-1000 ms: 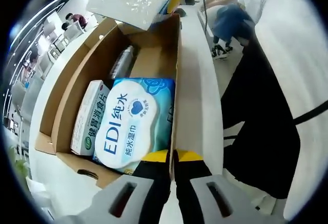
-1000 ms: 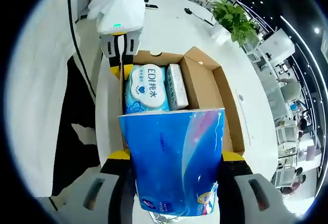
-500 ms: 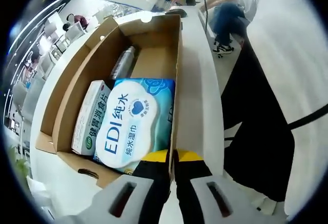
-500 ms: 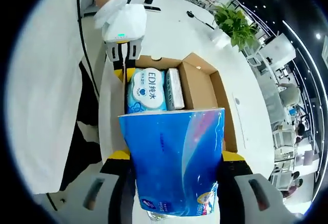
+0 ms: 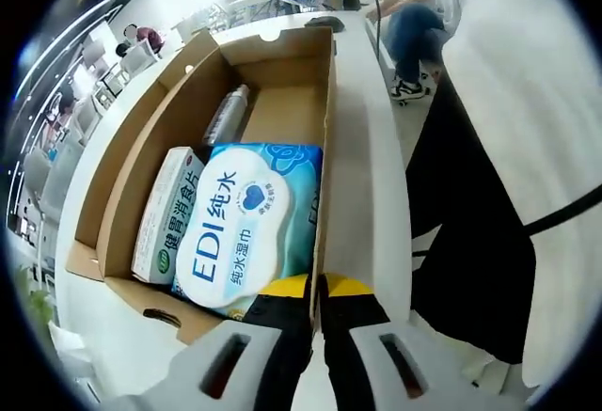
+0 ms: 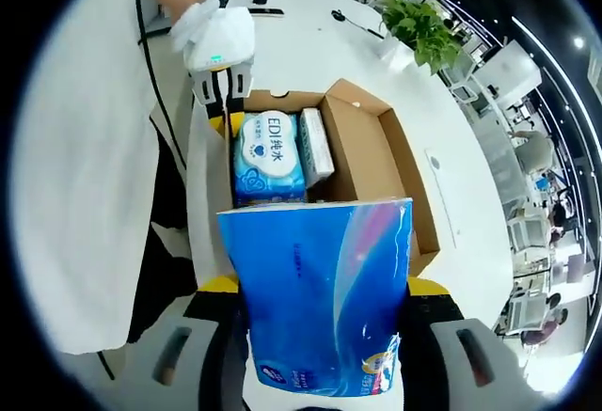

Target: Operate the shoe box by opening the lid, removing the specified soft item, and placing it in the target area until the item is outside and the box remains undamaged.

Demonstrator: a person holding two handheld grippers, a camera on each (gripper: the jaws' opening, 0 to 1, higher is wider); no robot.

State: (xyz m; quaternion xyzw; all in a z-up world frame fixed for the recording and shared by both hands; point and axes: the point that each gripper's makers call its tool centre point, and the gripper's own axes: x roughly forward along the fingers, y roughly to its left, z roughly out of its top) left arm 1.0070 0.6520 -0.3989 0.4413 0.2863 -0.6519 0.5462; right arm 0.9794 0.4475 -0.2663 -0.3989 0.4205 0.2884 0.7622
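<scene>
Both grippers grip: right gripper clamps the tissue pack; left gripper pinches the box wall. Carry clear, lower gently onto bench.

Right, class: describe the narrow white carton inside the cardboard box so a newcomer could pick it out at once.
Start at the open cardboard box on the white table. Inside it lies a large pale blue wipes pack with a white label. The white carton lies alongside that pack, between it and a box wall: slim, hard-edged, with green characters along its length, unlike the soft pack and the silvery pouch further in.
</scene>
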